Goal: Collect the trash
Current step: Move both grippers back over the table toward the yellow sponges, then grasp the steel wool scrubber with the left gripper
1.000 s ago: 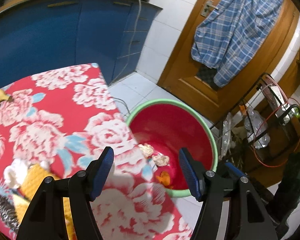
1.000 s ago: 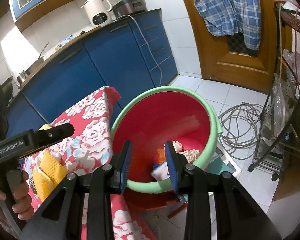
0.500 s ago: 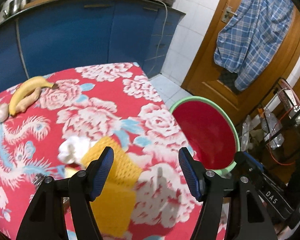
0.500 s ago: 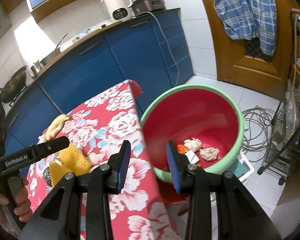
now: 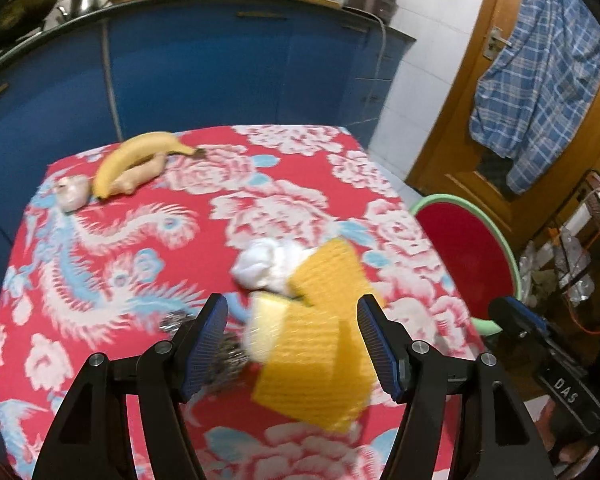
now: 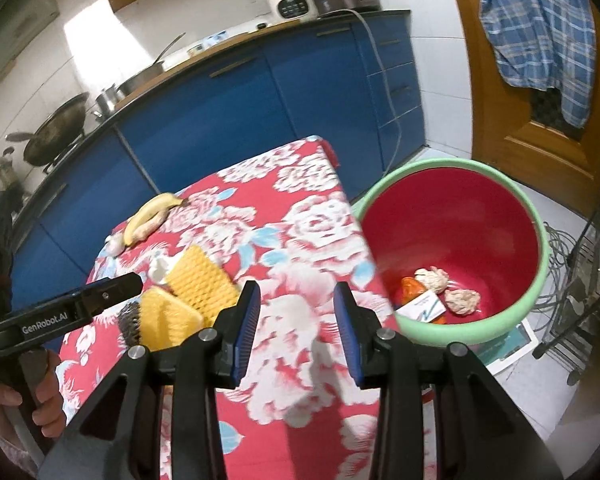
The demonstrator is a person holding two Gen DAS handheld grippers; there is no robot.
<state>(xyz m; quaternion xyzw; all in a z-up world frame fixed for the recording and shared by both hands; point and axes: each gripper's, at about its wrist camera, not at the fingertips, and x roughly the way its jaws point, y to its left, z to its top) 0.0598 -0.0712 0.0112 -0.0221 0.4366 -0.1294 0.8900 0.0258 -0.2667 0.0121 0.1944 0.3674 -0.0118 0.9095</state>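
Note:
A red bin with a green rim (image 6: 536, 280) stands on the floor right of the table; it holds crumpled paper wads (image 6: 464, 300), an orange scrap and a card. In the left wrist view the bin (image 5: 512, 256) is at the right. A white crumpled tissue (image 5: 260, 266) lies on the flowered tablecloth (image 5: 140, 240) against yellow sponge cloths (image 5: 320, 344), beside a steel scourer (image 5: 224, 356). My left gripper (image 5: 292, 344) is open and empty, hovering over the cloths. My right gripper (image 6: 296, 332) is open and empty above the table's near right part.
A banana (image 5: 132, 160), a ginger piece and a garlic bulb (image 5: 74, 196) lie at the table's far left. Blue cabinets (image 5: 220, 76) stand behind. A wooden door with a plaid shirt (image 5: 540, 80) and a wire rack (image 6: 592, 280) are at the right.
Both grippers have swung left, away from the bin and over the table. The left one now hovers over the sponge cloths and tissue. The right jaws have opened wider.

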